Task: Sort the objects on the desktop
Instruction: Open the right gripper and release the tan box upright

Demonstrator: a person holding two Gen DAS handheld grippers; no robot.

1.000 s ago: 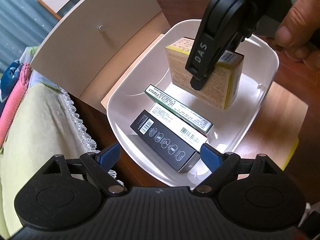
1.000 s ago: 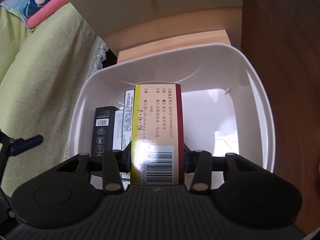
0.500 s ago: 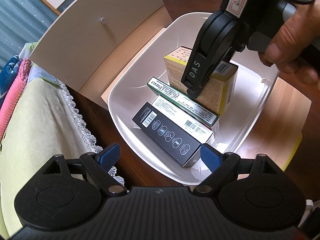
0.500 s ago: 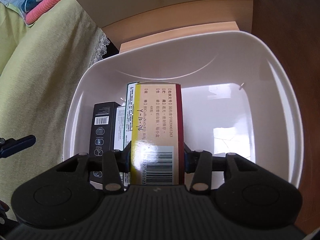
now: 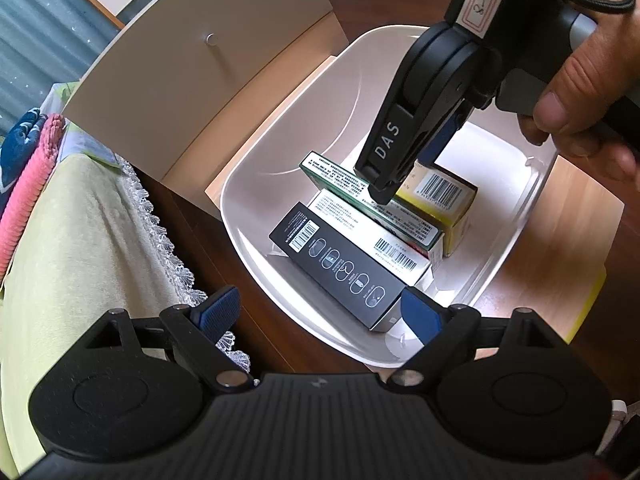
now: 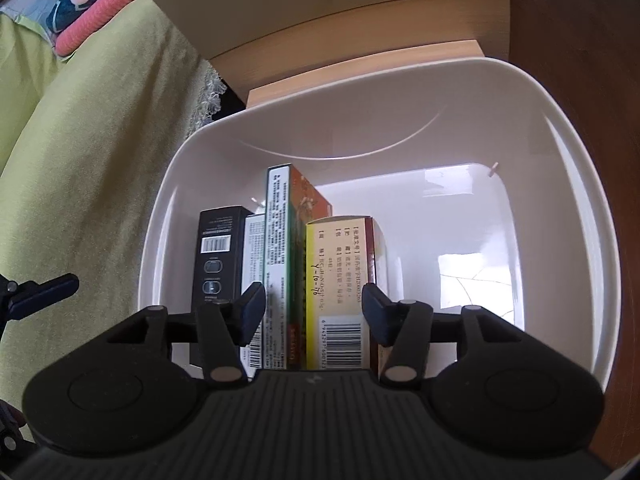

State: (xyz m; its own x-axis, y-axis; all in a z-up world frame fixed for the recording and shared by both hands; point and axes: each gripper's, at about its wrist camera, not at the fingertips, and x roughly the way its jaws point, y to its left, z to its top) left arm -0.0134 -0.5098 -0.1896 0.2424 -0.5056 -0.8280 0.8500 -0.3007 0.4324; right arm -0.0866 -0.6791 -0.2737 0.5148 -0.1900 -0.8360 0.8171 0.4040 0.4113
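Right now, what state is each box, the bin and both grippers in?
Yellow box: released, standing in the bin beside the green box.
Green box: on edge.
White box: on edge.
Black box: on edge.
White bin: right half unfilled.
Right gripper: open.
Left gripper: open, holding nothing.

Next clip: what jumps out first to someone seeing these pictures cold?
A white tub on a wooden desk holds four boxes packed side by side: a black box, a white box, a green box and a yellow box. The right gripper hangs open right over the yellow box, a hand on its handle. The left gripper waits open at the tub's near rim.
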